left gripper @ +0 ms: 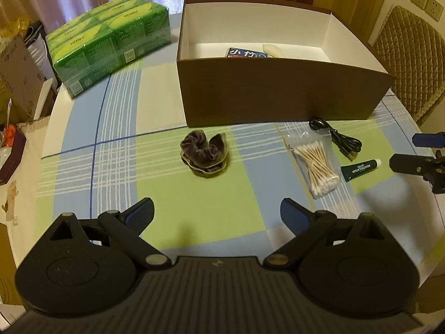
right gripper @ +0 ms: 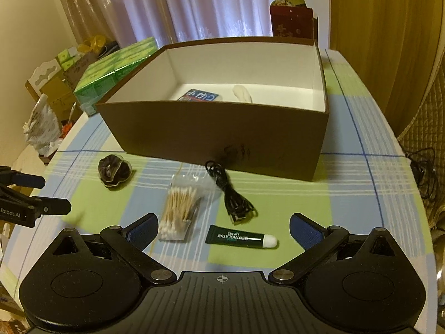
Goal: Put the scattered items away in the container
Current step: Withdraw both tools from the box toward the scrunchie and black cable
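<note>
Scattered goods lie in a row at six o'clock of the brown cardboard box (right gripper: 222, 136). Leftmost, the grey velvet scrunchie (left gripper: 204, 153) is soft and light; pinch its bunched middle. Next, the clear bag of cotton swabs (right gripper: 178, 211) looks slippery, so take it across the sticks. The coiled black cable (right gripper: 233, 197) is floppy, the dark green lip-gel tube (right gripper: 240, 239) firm and small. The left gripper (left gripper: 217, 217) and right gripper (right gripper: 221, 229) both gape empty.
</note>
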`<state>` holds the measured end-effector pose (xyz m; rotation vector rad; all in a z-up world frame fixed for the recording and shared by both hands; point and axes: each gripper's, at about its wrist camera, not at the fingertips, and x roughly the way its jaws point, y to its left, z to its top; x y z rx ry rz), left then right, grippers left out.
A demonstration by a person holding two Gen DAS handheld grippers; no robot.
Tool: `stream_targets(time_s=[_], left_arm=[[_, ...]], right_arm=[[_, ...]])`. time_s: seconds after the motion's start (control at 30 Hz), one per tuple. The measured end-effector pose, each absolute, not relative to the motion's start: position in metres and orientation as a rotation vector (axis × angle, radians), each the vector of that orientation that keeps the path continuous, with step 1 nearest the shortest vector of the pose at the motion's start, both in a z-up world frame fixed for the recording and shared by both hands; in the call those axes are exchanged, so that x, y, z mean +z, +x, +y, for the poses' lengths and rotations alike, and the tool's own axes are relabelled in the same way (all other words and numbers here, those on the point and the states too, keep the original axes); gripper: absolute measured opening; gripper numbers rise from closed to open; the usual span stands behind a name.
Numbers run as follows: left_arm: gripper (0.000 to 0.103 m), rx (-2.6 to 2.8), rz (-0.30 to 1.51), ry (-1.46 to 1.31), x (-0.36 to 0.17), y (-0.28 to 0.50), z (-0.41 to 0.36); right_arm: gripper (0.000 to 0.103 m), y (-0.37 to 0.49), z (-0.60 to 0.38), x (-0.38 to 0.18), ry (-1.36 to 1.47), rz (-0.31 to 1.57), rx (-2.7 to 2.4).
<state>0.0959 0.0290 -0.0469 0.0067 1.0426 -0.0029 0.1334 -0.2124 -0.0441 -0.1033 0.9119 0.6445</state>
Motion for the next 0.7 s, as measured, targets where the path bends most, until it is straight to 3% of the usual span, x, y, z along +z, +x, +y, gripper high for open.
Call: stream_targets(time_s=[0.7], left_arm=[[0.095, -0.006, 1.048, 0.027, -0.06, 0.117, 0.026]], right_arm=[[0.103, 0.156, -0.207, -0.068, -0.151, 0.921, 0.668]])
